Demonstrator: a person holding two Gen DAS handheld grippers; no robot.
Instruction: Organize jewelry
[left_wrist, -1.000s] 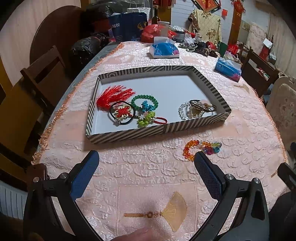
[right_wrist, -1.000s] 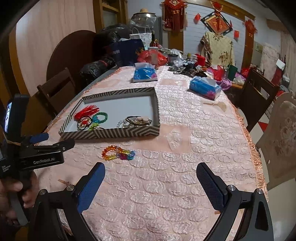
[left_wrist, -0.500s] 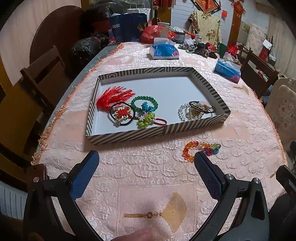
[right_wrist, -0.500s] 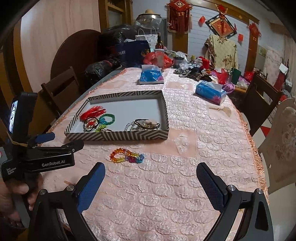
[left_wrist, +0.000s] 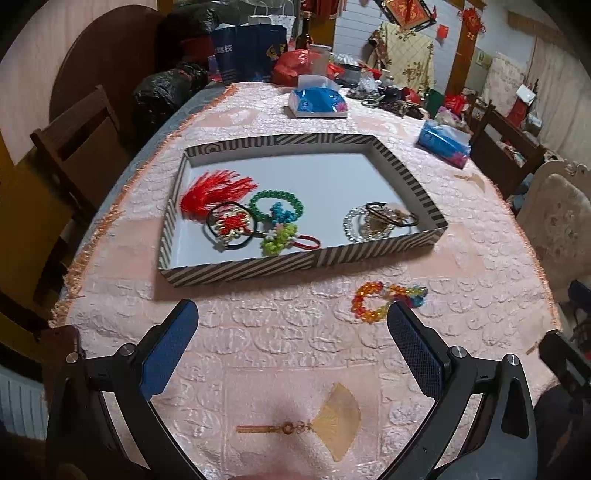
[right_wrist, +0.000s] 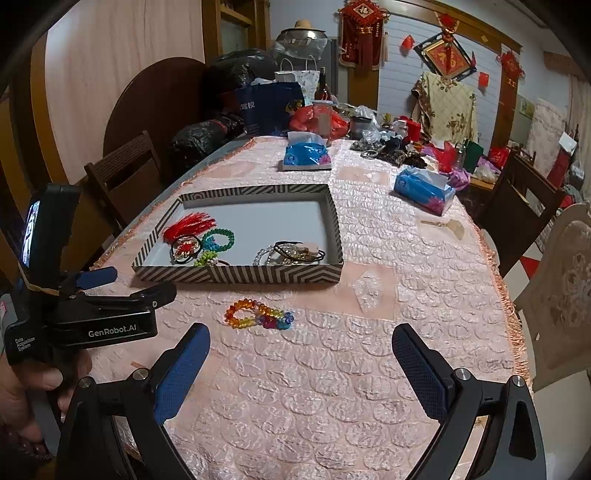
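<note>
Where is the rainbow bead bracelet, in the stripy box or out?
Out. The rainbow bead bracelet lies on the pink tablecloth, in front of the striped shallow box, apart from its wall.

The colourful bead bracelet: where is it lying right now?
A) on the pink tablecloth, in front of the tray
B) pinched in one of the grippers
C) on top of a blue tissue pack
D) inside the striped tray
A: the bead bracelet lies on the bare tablecloth, outside the near wall of the striped tray, and both the left gripper and right gripper are open and empty.
</note>
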